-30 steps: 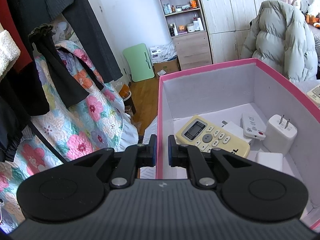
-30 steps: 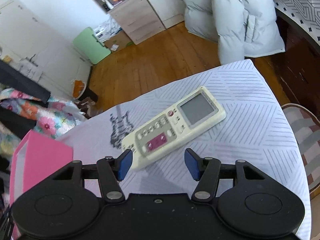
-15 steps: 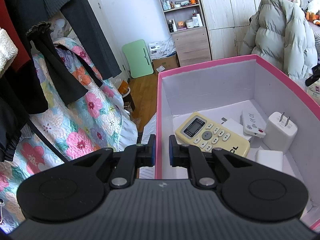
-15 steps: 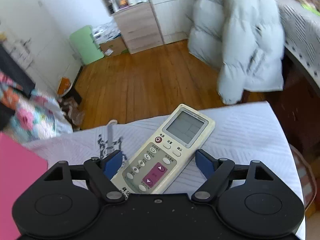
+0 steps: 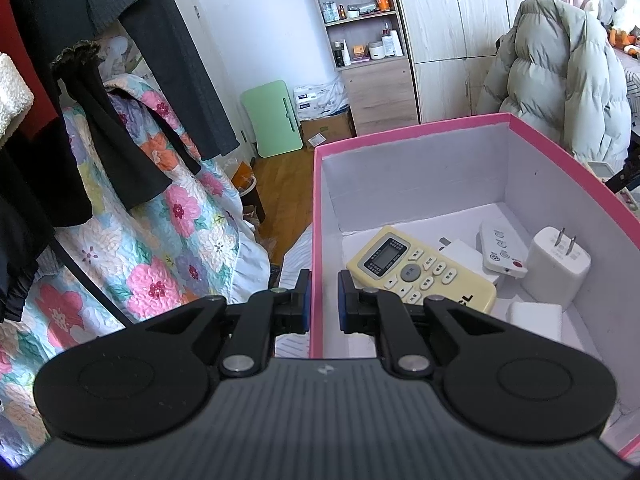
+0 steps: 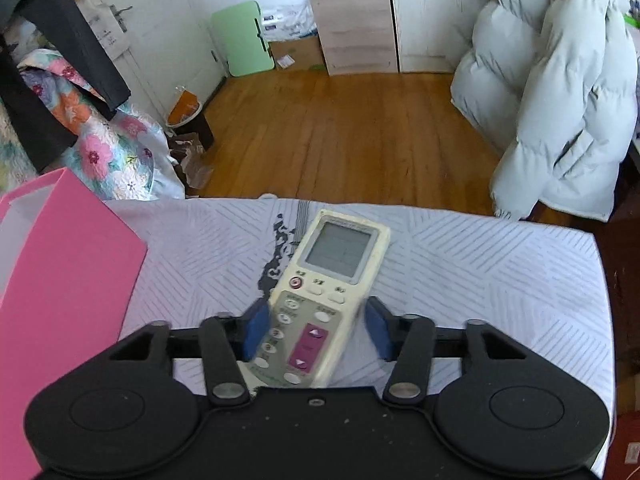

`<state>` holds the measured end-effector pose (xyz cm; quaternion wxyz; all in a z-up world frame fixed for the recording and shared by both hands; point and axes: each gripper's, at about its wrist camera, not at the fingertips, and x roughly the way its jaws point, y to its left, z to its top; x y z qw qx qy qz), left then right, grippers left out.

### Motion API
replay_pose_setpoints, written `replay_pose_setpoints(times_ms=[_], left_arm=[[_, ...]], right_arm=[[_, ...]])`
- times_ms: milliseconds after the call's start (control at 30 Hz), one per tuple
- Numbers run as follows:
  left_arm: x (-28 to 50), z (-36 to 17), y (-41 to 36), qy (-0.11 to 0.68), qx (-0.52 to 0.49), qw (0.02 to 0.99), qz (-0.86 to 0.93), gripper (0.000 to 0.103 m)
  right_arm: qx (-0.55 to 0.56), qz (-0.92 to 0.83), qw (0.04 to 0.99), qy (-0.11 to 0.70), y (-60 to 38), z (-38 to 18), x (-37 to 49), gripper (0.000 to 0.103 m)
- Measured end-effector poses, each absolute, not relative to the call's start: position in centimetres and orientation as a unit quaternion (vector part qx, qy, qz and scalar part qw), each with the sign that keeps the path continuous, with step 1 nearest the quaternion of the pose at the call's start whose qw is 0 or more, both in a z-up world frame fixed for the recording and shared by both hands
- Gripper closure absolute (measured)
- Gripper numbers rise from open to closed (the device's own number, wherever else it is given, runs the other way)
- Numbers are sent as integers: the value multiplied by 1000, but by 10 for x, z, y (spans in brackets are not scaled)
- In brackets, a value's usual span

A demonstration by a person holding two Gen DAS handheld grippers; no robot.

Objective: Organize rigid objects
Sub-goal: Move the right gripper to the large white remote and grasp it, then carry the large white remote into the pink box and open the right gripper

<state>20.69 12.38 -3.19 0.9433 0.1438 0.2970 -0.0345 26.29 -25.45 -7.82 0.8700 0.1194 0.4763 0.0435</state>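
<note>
Cream remote point(image 6: 326, 300) between the parted right tongs point(image 6: 316, 326).

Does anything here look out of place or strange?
Yes: one remote lies outside the pink box, on the cloth, between the open right claw fingers. Another remote and chargers are inside.

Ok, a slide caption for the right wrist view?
Right hand-held gripper straddling a cream remote on the patterned tablecloth, pink box alongside.
</note>
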Motion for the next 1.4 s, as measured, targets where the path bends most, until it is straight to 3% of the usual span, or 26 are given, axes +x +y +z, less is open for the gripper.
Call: replay_pose_setpoints(times_ms=[33,133,167,233,567,767,933,1400], left_arm=[[207,-32,124,297,145,943,-35,93],[206,-32,124,297,146,943,-36,93],[206,-32,125,296,146,943,-36,93],[206,-32,125,297,146,943,-35,93],[206,-32,125,295,140,944,-38,93],[206,-32,126,295,141,944,-36,93],[206,-32,129,295,138,945,-36,93],[206,-31,125,294,140,945,-33,93]], right_arm=[[121,44,869,479,-251,-80,265,30],[114,35,872,474,-239,-86,270,25],[123,33,877,463,-238,-87,270,26],[102,24,887,449,-233,-88,272,41],[51,80,870,483,-212,-81,249,39],[4,61,892,448,-200,-87,254,37],[19,43,898,437,-202,-86,248,43],[48,83,950,298,-198,-28,160,45]])
